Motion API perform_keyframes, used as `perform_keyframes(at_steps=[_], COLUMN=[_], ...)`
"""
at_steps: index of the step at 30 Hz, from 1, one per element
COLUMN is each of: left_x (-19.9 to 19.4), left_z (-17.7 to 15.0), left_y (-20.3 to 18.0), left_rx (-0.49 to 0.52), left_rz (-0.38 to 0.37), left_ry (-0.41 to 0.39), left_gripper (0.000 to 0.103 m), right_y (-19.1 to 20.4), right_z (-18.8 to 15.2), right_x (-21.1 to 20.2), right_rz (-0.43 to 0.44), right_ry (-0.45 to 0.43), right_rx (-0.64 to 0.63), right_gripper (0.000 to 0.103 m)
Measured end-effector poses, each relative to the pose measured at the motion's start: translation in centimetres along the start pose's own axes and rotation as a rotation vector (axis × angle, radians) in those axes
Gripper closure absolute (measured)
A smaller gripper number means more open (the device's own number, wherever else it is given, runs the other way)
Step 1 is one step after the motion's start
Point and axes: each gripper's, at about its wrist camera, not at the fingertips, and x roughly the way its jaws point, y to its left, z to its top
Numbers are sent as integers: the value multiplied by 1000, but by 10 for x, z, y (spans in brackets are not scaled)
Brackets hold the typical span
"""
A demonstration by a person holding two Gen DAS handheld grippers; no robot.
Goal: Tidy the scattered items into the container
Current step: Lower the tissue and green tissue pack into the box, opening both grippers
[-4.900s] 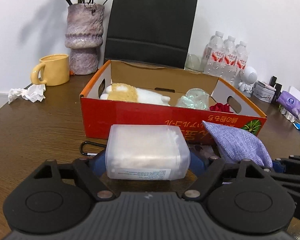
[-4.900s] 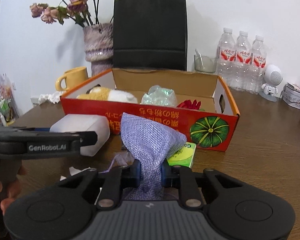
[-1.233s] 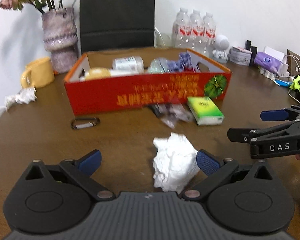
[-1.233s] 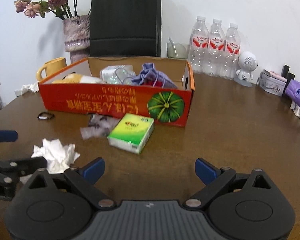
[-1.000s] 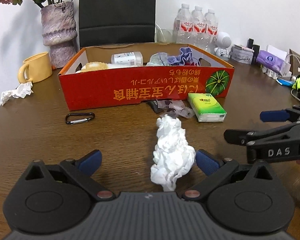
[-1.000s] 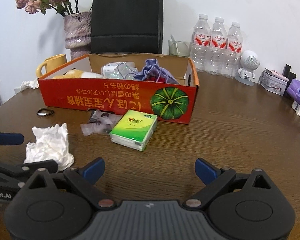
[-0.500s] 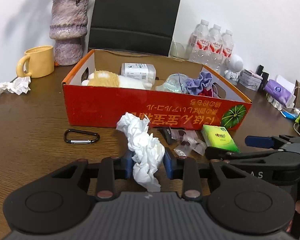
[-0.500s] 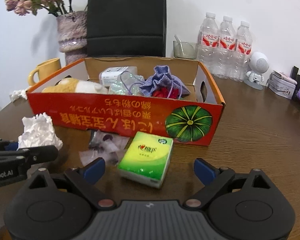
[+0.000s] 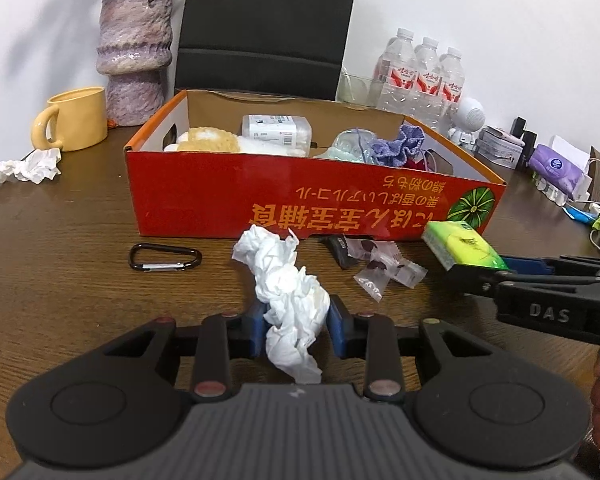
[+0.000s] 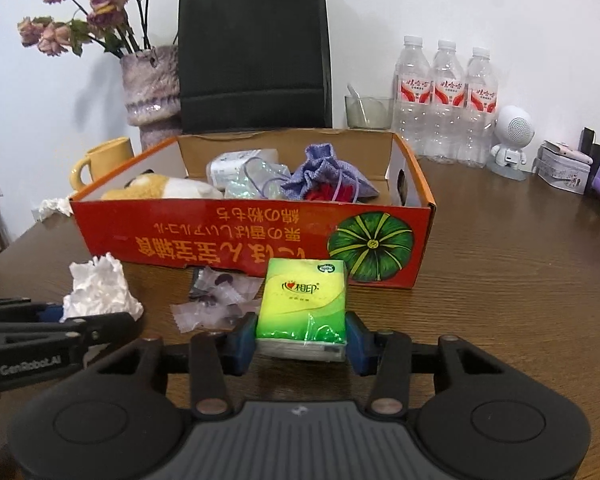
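With my left gripper (image 9: 296, 326) clamped on the crumpled tissue (image 9: 286, 280) and my right gripper (image 10: 302, 338), jaws just closing, pinching the green tissue pack (image 10: 304, 304) before the box (image 10: 236, 240), I'd lift both clear of its near wall before releasing.

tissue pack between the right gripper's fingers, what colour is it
Green and yellow, in clear wrap: the tissue pack, clearest in the right wrist view.

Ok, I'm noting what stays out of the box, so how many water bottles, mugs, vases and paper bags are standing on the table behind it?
water bottles: 3
yellow mug: 1
vase: 1
black paper bag: 1
Total: 6
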Motion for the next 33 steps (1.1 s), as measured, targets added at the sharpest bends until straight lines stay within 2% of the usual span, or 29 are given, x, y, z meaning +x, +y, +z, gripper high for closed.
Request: perform_keyframes(at_steps=[4, 7, 10, 14, 20, 23, 28, 29, 30, 31, 32, 33], left_x=[-7, -25, -44, -41, 14, 47, 74, 78, 82, 84, 84, 85], left_z=[1, 12, 32, 71, 111, 121, 136, 138, 139, 140, 140, 141], left_y=[1, 5, 11, 14, 32, 41, 43, 42, 40, 38, 37, 36], left_rx=[-10, -40, -54, -29, -100, -108, -80, -66, -47, -32, -21, -12], left_rz=[-2, -46, -86, -53, -17, -14, -7, -6, -3, 20, 82, 150], left_ry=[-20, -73, -137, -197, -198, -150, -127, -116, -102, -95, -98, -108], left_gripper=[73, 74, 74, 74, 74, 74, 72, 69, 52, 33, 24, 3], right_y=[-2, -2, -4, -5, -4, -3, 5, 6, 7, 8, 8, 6], right_z=[0, 3, 15, 51, 103, 115, 127, 129, 130, 131, 132, 132], right_x=[-4, -19, -40, -43, 9, 46, 87, 93, 98, 102, 105, 106], right_rz=[11, 44, 89, 82, 78, 91, 77, 71, 64, 53, 29, -4], right_ry=[-4, -35, -94, -163, -171, -135, -86, -75, -61, -50, -45, -44], right_rx=[10, 6, 15, -8, 3, 16, -33, -40, -46, -53, -56, -53], right_gripper=[59, 59, 59, 59, 58, 58, 58, 57, 53, 36, 29, 11])
